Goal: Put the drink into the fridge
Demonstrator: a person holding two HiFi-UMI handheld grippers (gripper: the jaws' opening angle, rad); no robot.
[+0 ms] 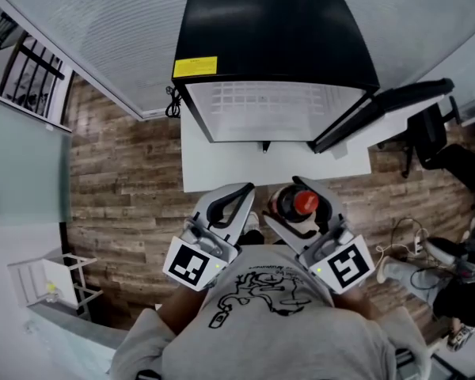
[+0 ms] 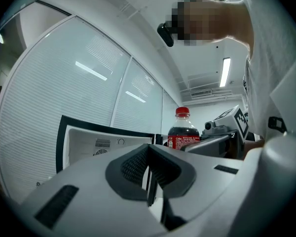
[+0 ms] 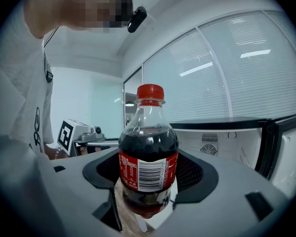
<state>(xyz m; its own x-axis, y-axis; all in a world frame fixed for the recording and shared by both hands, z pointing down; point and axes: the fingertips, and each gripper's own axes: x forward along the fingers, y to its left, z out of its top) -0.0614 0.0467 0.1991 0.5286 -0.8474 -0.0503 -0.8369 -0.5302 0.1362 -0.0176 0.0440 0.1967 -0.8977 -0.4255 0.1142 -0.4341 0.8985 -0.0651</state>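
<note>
The drink is a cola bottle (image 1: 301, 203) with a red cap and red label, and it stands upright between the jaws of my right gripper (image 1: 295, 210), which is shut on it. In the right gripper view the bottle (image 3: 149, 167) fills the middle, with both pads pressing on its label. My left gripper (image 1: 239, 192) hangs beside it on the left, shut and with nothing in it. The black fridge (image 1: 269, 46) stands ahead on a white table (image 1: 222, 165). Its door (image 1: 380, 108) is swung open to the right and its white inside (image 1: 269, 109) shows.
A wooden floor (image 1: 119, 180) lies round the table. Glass walls with blinds (image 1: 103, 22) run behind the fridge. An office chair (image 1: 435, 137) and cables (image 1: 404, 240) are on the right, and a white rack (image 1: 51, 283) is at the lower left.
</note>
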